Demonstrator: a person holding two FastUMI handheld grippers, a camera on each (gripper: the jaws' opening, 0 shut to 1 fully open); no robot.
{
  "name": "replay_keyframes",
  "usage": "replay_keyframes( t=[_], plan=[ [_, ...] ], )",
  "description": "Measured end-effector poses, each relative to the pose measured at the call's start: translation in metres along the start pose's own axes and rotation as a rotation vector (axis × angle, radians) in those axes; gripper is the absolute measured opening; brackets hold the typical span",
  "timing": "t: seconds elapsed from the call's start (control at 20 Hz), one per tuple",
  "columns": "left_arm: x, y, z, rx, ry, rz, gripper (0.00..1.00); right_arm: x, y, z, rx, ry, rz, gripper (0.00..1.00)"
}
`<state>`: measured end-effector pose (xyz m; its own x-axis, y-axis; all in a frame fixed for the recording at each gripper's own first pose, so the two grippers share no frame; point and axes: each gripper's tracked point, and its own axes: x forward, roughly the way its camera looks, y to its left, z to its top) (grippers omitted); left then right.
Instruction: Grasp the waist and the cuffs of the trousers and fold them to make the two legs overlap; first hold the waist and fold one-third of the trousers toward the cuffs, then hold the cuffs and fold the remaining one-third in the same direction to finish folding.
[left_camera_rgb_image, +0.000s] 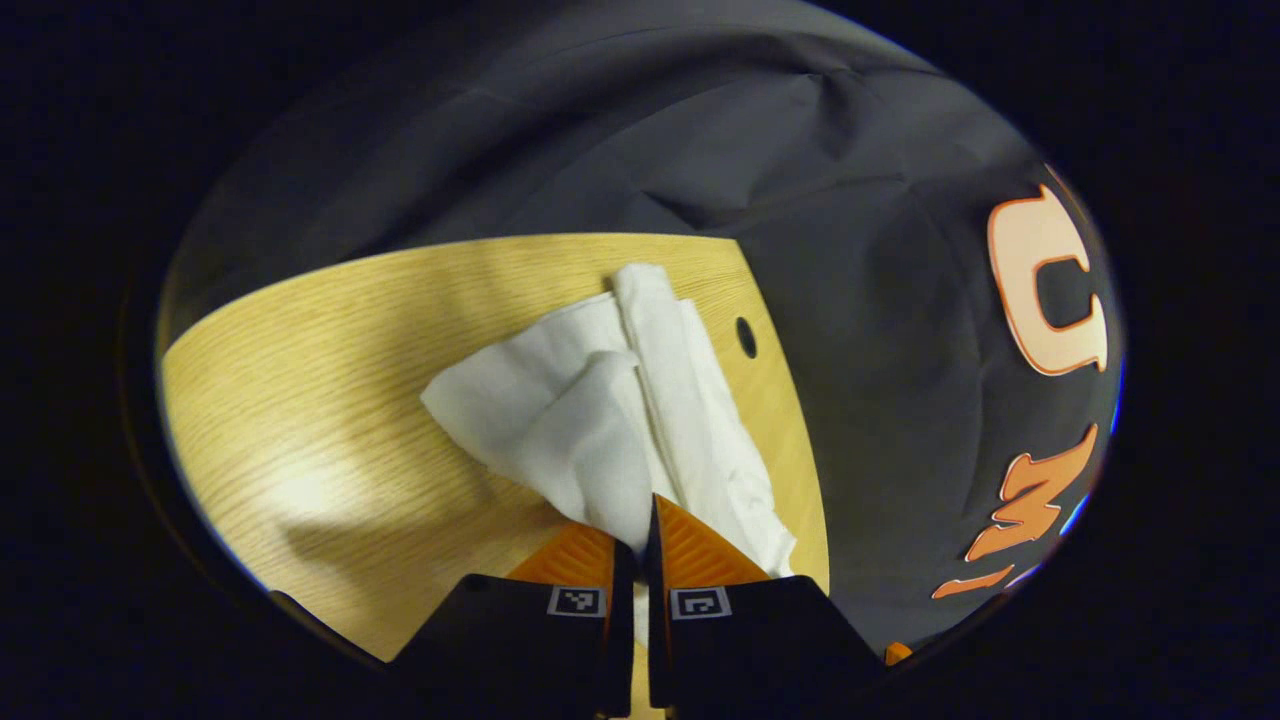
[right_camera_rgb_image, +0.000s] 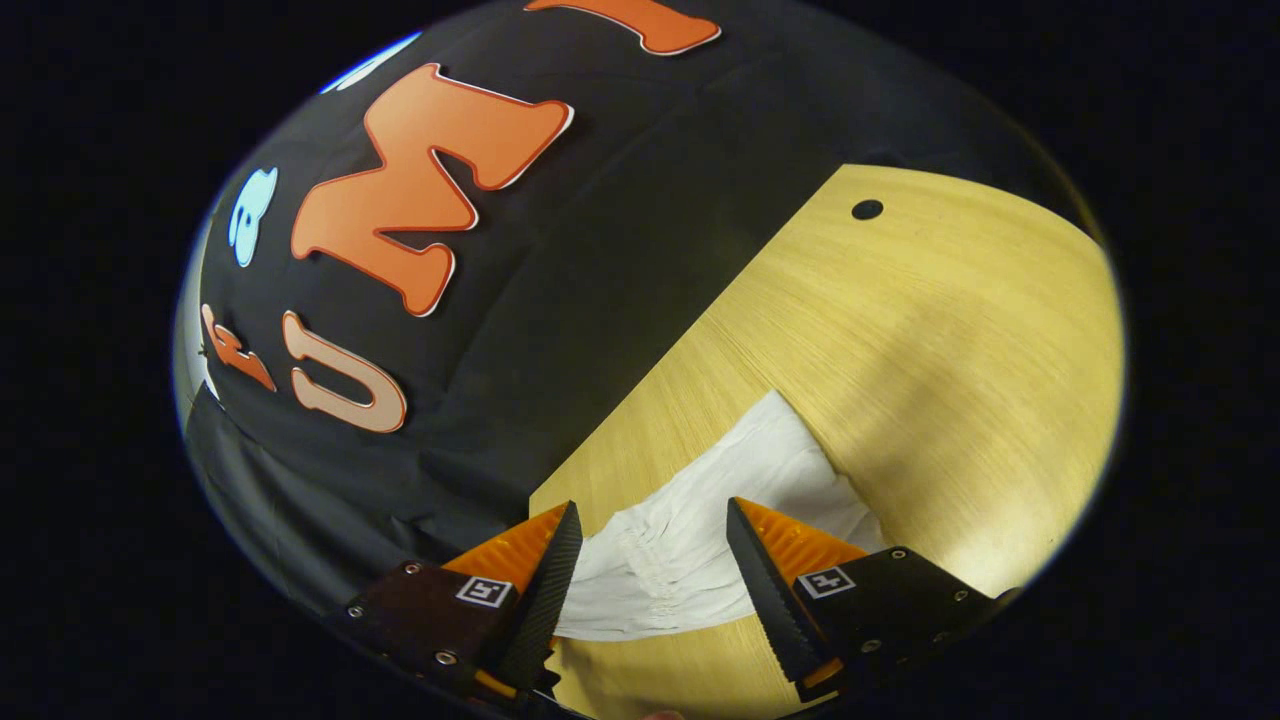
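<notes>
White trousers (left_camera_rgb_image: 600, 400) lie crumpled on the wooden table (left_camera_rgb_image: 320, 400) in the left gripper view, stretching away toward the table's far edge. My left gripper (left_camera_rgb_image: 640, 535) is shut on the near end of the cloth, which rises into its fingers. In the right gripper view the white trousers (right_camera_rgb_image: 700, 520) lie flat with a gathered, elastic-looking edge nearest me. My right gripper (right_camera_rgb_image: 655, 545) stands open just above that edge, one finger on each side of the cloth, neither pressing on it.
The table's far edge meets the black cloth wall (left_camera_rgb_image: 880, 380). A small dark hole (left_camera_rgb_image: 746, 337) in the tabletop lies just right of the trousers; the same kind of hole (right_camera_rgb_image: 867, 209) shows far off in the right gripper view. Bare wood (right_camera_rgb_image: 950, 330) stretches to the right.
</notes>
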<state>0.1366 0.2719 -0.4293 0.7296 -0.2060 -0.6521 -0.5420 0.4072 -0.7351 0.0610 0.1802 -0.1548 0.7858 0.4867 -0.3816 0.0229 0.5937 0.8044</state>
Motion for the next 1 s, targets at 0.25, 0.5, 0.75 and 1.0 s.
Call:
replay_keyframes(
  t=[0.25,0.5,0.75,1.0],
  plan=[
    [-0.039,-0.056,0.007,0.082,-0.059,-0.087,0.07,-0.013,-0.005,0.013,-0.079,-0.029,-0.013,0.96],
    [-0.06,-0.122,0.0,0.144,-0.065,-0.188,0.07,-0.027,-0.011,0.038,-0.099,-0.103,-0.023,0.97],
    [-0.075,-0.188,-0.019,0.309,-0.079,-0.239,0.07,-0.041,-0.022,0.061,-0.117,-0.131,-0.029,0.97],
    [-0.081,-0.252,-0.059,0.448,-0.104,-0.245,0.07,-0.054,-0.044,0.093,-0.197,-0.155,-0.051,0.98]
  ],
)
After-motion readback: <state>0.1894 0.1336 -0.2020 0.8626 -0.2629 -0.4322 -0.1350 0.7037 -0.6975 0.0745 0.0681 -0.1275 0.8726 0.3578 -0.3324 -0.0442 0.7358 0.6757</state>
